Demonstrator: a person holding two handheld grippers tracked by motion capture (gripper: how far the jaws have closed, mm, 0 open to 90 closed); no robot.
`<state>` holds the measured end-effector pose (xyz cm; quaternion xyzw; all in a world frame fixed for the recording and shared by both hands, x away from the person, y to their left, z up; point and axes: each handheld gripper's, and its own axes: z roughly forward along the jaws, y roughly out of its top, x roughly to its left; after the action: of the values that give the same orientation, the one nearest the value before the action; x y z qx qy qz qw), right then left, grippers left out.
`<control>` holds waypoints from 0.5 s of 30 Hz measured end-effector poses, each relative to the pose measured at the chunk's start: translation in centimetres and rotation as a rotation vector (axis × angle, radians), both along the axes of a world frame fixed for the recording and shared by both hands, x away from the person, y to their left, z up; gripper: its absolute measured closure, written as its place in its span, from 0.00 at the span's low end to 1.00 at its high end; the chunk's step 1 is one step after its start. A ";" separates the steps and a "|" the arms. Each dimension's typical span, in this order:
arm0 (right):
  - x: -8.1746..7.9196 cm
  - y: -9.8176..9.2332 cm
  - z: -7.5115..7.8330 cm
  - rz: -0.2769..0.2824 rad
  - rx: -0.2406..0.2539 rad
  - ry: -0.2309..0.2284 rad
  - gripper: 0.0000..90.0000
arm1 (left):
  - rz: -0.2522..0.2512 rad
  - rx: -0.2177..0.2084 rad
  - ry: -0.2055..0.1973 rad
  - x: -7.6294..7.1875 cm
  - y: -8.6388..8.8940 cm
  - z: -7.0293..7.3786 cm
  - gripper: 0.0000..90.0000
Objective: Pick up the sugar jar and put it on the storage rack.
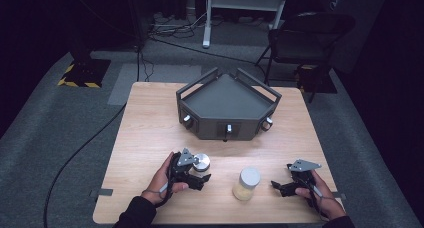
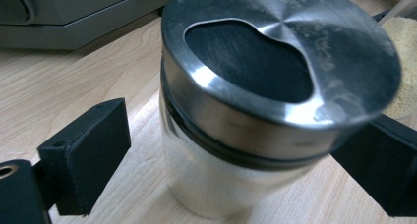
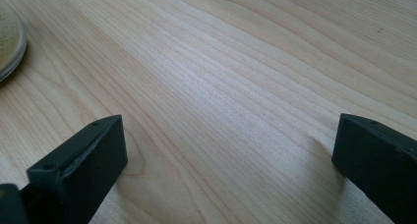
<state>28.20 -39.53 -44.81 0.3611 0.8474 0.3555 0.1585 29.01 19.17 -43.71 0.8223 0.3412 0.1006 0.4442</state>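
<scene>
steel-lidded jar (image 2: 255, 111) stands between left gripper (image 2: 236, 155) fingers.

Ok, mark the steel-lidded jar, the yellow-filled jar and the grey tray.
steel-lidded jar (image 2: 290, 71): left gripper view, on its lid.
yellow-filled jar (image 1: 249, 176): high view, on its white cap.
grey tray (image 1: 220, 129): high view, on its front wall.

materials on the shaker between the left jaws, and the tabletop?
Shaker lid: looks like brushed or spun metal, probably steel; radial sheen, bright highlights, dark pour opening. Shaker body: looks like clear glass or plastic, contents unclear. Table: light wood or wood-look laminate; straight grain lines, matte.
</scene>
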 end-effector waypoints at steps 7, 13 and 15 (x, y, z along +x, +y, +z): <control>0.0 0.0 0.0 0.001 0.000 0.000 0.00 | 0.016 -0.039 0.007 -0.1 -0.1 -0.9 0.23; 0.0 0.0 0.0 0.001 0.000 0.000 0.00 | 0.007 -0.009 -0.016 -0.2 -0.5 -0.8 0.30; 0.0 0.0 0.0 0.001 0.000 0.000 0.00 | 0.012 -0.007 -0.020 -0.4 -0.6 -0.8 0.31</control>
<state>28.22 -39.54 -44.81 0.3608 0.8476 0.3556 0.1582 28.66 18.60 -44.51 0.8177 0.3421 0.1102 0.4497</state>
